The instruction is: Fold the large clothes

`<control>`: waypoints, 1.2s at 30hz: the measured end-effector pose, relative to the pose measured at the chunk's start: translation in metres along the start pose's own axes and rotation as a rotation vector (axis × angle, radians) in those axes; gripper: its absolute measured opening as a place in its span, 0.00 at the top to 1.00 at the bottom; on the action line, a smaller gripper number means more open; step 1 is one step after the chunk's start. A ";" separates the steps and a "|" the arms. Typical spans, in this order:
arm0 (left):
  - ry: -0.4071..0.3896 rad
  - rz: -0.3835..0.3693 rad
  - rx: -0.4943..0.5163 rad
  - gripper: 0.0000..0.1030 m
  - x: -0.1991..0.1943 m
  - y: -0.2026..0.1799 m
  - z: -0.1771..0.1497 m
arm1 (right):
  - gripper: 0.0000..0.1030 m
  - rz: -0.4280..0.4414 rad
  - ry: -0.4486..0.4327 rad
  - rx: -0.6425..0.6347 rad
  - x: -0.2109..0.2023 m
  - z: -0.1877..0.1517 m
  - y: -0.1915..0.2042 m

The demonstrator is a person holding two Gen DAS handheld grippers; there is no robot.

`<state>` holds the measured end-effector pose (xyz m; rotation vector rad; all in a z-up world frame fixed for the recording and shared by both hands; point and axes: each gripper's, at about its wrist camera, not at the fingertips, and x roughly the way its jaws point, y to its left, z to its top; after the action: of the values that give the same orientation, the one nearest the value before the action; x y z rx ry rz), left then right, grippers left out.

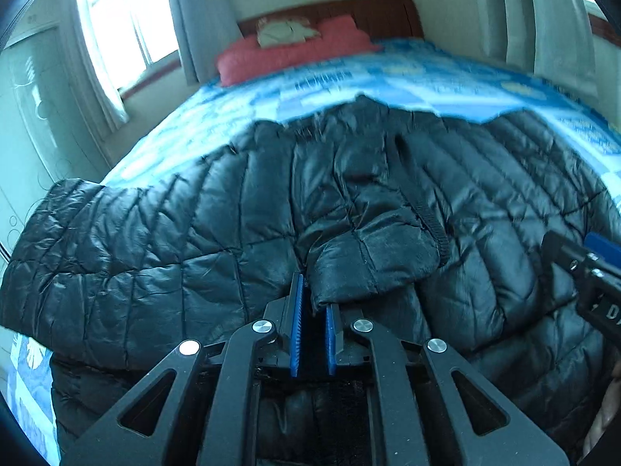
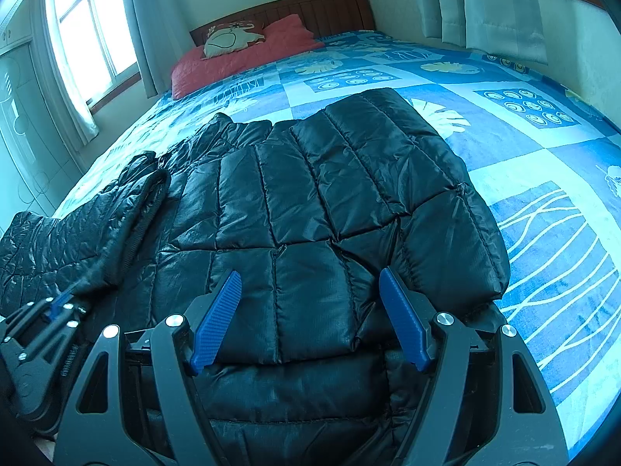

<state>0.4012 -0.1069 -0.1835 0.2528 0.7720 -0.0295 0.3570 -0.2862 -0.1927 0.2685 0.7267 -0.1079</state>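
Observation:
A black quilted puffer jacket (image 1: 186,233) (image 2: 310,194) lies spread flat on the bed. One sleeve (image 1: 368,256) (image 2: 97,233) is laid across the jacket's body. My left gripper (image 1: 313,299) is shut on the cuff end of that sleeve, with the fabric pinched between the blue pads. In the right wrist view the left gripper (image 2: 58,305) shows at the lower left, holding the sleeve low over the jacket. My right gripper (image 2: 310,310) stands open just above the jacket's near part, with nothing between its fingers; it also shows at the right edge (image 1: 590,268).
The bed has a blue patterned sheet (image 2: 524,194), a red pillow (image 2: 240,62) and a wooden headboard (image 2: 322,7) at the far end. A window with curtains (image 2: 89,39) and a wardrobe (image 1: 35,116) stand on the left. Bare sheet lies right of the jacket.

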 end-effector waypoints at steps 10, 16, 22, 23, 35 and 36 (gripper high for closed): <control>-0.067 -0.101 -0.056 0.41 -0.048 0.020 -0.011 | 0.28 0.005 0.017 0.004 -0.001 0.004 0.000; -0.124 -0.095 -0.144 0.39 -0.085 0.080 -0.035 | 0.28 0.066 -0.015 0.057 -0.027 0.015 0.017; -0.173 0.041 -0.228 0.37 -0.102 0.149 -0.054 | 0.28 0.173 0.078 0.028 -0.002 0.024 0.073; -0.174 0.059 -0.231 0.37 -0.102 0.156 -0.055 | 0.28 0.183 0.105 0.026 0.008 0.024 0.083; -0.161 0.121 -0.346 0.37 -0.089 0.221 -0.067 | 0.85 0.106 0.012 -0.009 -0.017 0.040 0.057; -0.161 0.120 -0.356 0.37 -0.088 0.223 -0.066 | 0.85 0.072 0.002 -0.016 -0.019 0.043 0.047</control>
<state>0.3193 0.1195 -0.1206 -0.0421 0.5884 0.1976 0.3790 -0.2530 -0.1397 0.2797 0.7185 -0.0331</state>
